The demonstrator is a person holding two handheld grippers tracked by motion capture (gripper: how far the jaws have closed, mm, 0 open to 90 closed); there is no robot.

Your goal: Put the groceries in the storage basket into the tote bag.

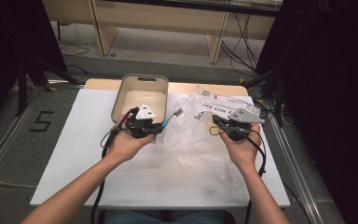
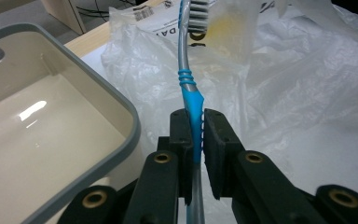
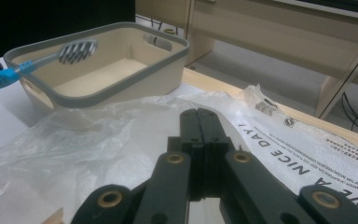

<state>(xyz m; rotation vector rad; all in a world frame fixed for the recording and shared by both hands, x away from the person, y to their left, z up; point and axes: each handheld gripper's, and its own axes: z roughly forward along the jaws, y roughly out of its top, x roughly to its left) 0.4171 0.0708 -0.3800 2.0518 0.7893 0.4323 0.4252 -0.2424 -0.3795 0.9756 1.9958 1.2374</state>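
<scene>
Left claw (image 2: 196, 128) clamps toothbrush (image 2: 191, 100) beside bin (image 2: 116, 100).

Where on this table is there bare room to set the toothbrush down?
The bin is empty inside. Bare white table lies left of the left gripper, and along the near edge below the crumpled plastic bag. The right half around the right gripper is crowded by that bag. The toothbrush is clamped.
</scene>
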